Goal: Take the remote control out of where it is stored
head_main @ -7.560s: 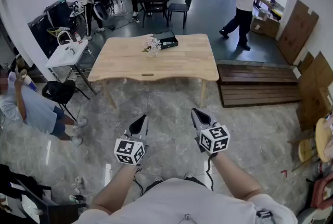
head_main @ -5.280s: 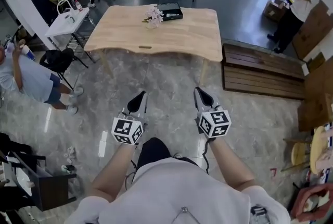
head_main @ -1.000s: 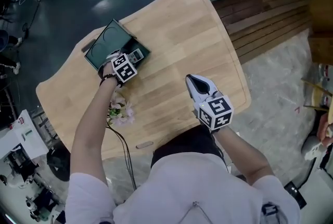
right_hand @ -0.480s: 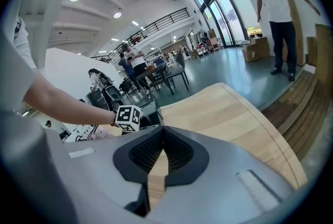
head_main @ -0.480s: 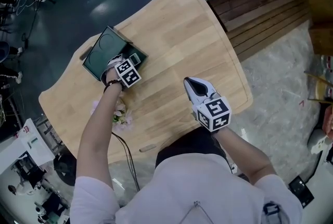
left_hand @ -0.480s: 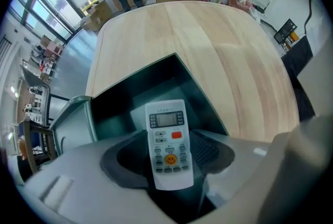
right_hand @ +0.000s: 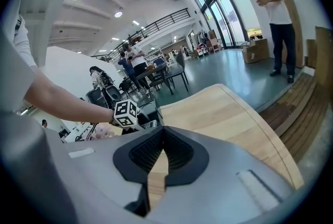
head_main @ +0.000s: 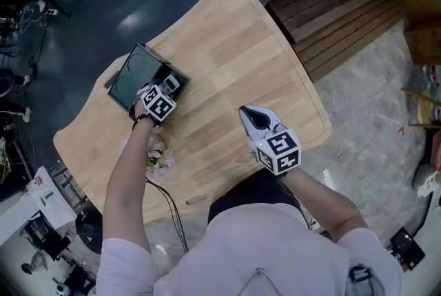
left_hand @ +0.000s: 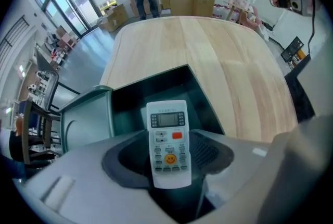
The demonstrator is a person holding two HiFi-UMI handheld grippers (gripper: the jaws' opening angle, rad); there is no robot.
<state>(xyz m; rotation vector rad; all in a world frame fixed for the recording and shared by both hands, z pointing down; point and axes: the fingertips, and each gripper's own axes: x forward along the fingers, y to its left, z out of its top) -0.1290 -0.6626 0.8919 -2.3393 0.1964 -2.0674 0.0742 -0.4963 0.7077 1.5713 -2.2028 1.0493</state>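
A white remote control (left_hand: 167, 129) with a small screen, an orange button and a yellow smiley button sits between my left gripper's (left_hand: 167, 158) jaws, which are shut on it. It hangs just over the open dark green box (left_hand: 156, 87), whose lid (left_hand: 86, 121) lies folded back to the left. In the head view the left gripper (head_main: 165, 88) is at the box (head_main: 134, 74) on the far left part of the wooden table (head_main: 234, 47), with the remote (head_main: 171, 83) at its tip. My right gripper (head_main: 250, 113) hovers shut and empty over the table's near edge (right_hand: 163, 147).
A small bunch of pale flowers (head_main: 156, 150) lies on the table under my left forearm. Dark wooden planks (head_main: 331, 12) lie on the floor right of the table. A person (right_hand: 273, 14) stands beyond the table's far end.
Since the earliest frames I have walked up to the table and my left gripper has reached the box. Over the last second it stays at the box with the remote; the right barely moves.
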